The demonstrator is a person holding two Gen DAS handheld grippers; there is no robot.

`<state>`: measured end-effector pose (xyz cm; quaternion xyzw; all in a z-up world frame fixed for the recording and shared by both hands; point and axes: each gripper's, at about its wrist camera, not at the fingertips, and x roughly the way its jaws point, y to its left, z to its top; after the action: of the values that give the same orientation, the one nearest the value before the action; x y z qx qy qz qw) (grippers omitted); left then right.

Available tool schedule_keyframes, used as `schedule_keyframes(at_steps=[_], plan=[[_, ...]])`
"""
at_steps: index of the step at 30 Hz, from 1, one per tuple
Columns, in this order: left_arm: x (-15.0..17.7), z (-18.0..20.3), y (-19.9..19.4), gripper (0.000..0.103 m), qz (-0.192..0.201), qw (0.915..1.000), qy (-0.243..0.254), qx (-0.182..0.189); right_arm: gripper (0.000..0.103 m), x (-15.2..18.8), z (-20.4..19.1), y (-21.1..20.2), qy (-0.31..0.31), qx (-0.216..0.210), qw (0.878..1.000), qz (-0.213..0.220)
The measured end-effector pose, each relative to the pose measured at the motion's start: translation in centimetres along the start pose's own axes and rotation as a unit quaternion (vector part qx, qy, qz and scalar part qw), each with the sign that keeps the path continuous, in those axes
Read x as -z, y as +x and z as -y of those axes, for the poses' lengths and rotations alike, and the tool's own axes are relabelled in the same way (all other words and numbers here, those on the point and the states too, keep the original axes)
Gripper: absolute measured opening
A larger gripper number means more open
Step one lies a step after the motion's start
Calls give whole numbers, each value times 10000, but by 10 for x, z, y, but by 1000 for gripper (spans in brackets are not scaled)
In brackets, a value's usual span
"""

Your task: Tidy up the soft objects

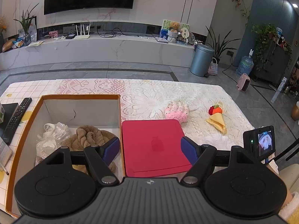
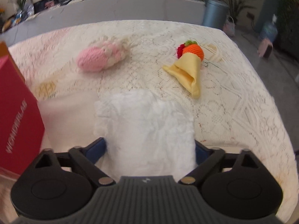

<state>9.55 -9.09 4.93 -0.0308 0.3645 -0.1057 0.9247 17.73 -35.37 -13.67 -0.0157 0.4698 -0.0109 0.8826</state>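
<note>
My left gripper (image 1: 150, 147) is open and empty above the red box lid (image 1: 153, 145), beside the open cardboard box (image 1: 82, 98). The box holds a brown knitted item (image 1: 89, 136) and a white plastic bag (image 1: 52, 138). My right gripper (image 2: 150, 149) stands around a white fluffy cloth (image 2: 147, 128) that fills the gap between its fingers; the view is blurred. A pink crochet toy (image 1: 177, 112) (image 2: 99, 57) and a yellow crochet cone with orange and red fruit (image 1: 216, 117) (image 2: 188, 63) lie on the lace tablecloth (image 2: 233, 102).
A remote control (image 1: 17, 117) and a dark box lie at the table's left. The red lid's side (image 2: 16, 130) stands at the left in the right wrist view. The right gripper's screen (image 1: 261, 141) shows at the right. Beyond are a TV bench and a bin (image 1: 202, 59).
</note>
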Motion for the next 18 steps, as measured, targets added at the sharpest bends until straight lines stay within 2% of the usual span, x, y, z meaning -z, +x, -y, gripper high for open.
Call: schedule_keyframes(at_steps=[1, 3, 6, 9, 11, 13, 15, 18], plan=[[0, 0, -1, 88, 6, 10000, 3, 0, 81, 0, 2, -2, -47, -9, 10000, 81], [-1, 0, -5, 88, 25, 10000, -13, -6, 47, -1, 9, -10, -3, -91, 9999, 146], [-2, -1, -10, 88, 53, 10000, -19, -44, 24, 2, 20, -25, 238, -317, 9989, 269], [-2, 0, -13, 88, 79, 9999, 54, -135, 21, 9, 37, -42, 584, -728, 9948, 410], [-4, 3, -13, 88, 54, 9996, 180, -194, 21, 14, 53, -53, 1047, -1156, 9863, 531], [-4, 5, -14, 88, 64, 9995, 219, -228, 21, 17, 73, -58, 1664, -1659, 9704, 567], [-6, 7, -16, 88, 75, 9996, 212, -143, 21, 21, 93, -59, 2237, -2149, 9485, 644], [-10, 11, -17, 88, 133, 9996, 243, -104, 22, 24, 114, -66, 2671, -2612, 9233, 892]])
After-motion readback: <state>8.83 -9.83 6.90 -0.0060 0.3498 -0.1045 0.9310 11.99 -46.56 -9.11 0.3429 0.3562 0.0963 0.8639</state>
